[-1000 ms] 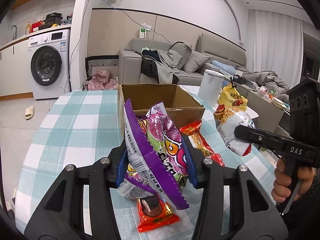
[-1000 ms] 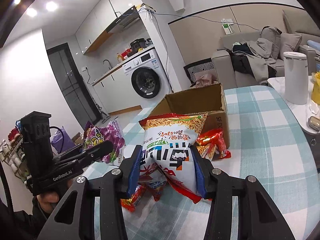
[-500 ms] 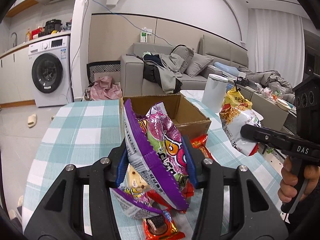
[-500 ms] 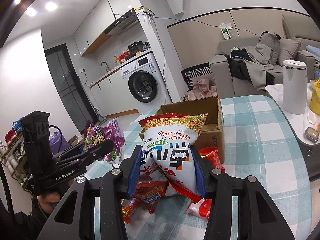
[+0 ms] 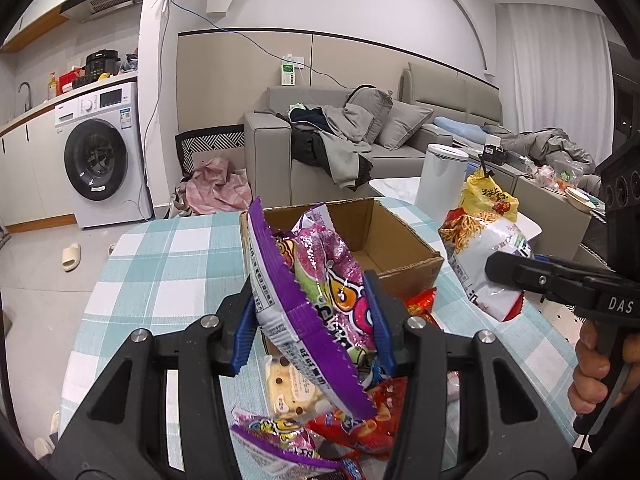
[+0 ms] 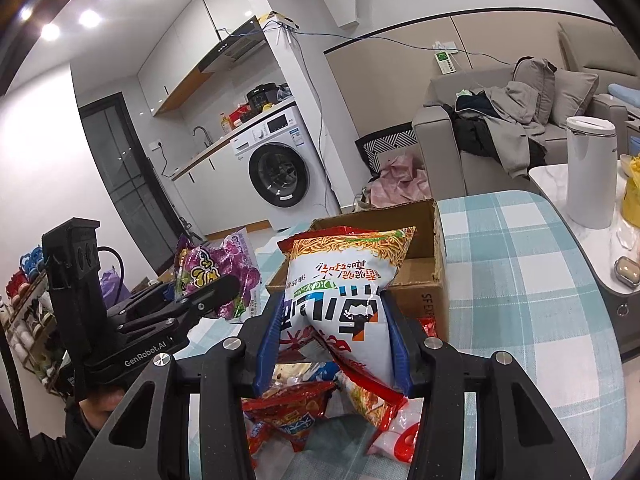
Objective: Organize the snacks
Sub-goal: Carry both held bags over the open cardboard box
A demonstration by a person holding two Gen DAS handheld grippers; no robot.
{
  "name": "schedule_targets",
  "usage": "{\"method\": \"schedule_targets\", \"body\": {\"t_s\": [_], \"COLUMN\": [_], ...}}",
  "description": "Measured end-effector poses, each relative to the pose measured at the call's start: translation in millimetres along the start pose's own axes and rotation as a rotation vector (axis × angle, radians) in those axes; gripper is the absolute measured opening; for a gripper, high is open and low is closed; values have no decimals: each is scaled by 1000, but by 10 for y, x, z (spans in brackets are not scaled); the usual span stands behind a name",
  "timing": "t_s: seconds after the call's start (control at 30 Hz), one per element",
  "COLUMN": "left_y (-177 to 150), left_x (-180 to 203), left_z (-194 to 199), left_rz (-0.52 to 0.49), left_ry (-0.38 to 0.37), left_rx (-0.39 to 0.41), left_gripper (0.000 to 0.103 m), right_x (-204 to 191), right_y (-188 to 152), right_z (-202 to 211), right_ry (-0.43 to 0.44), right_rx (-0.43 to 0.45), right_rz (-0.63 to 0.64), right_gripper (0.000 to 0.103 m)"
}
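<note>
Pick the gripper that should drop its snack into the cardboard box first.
Left, probably. The left gripper holds the purple bag right before the cardboard box; the right gripper's noodle bag sits off to its side.

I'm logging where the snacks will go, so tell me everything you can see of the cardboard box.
The cardboard box is plain brown corrugated card, open at the top with no flaps showing. It sits upright on the checked tablecloth, beyond the loose snack packets. What shows of its inside is bare. Black print runs sideways along one outer wall in the right wrist view. Red packets lie at its near base; whether they touch it is unclear. Neither gripper touches it.
</note>
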State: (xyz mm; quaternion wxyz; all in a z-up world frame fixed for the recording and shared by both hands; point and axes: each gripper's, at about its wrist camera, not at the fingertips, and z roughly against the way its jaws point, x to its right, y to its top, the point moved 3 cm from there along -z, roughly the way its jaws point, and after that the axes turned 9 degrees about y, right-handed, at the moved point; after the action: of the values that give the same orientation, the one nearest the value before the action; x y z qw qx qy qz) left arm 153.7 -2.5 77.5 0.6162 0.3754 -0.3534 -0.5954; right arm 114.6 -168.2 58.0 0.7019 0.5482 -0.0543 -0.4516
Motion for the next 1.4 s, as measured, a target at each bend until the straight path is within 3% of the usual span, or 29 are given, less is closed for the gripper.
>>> {"method": "schedule_targets", "body": {"t_s": [1.4], "left_y": [302], "left_x": [-84], "left_z": [-1371], "left_rz": [20], "left_ry": [11], "left_rx": [-95], "left_gripper": [45], "right_x": [535], "right_y": [361], "right_z": [-819], "right_ry": [-47], "right_rx": [-92], "right_rz": [-83], "right_gripper": [47]}}
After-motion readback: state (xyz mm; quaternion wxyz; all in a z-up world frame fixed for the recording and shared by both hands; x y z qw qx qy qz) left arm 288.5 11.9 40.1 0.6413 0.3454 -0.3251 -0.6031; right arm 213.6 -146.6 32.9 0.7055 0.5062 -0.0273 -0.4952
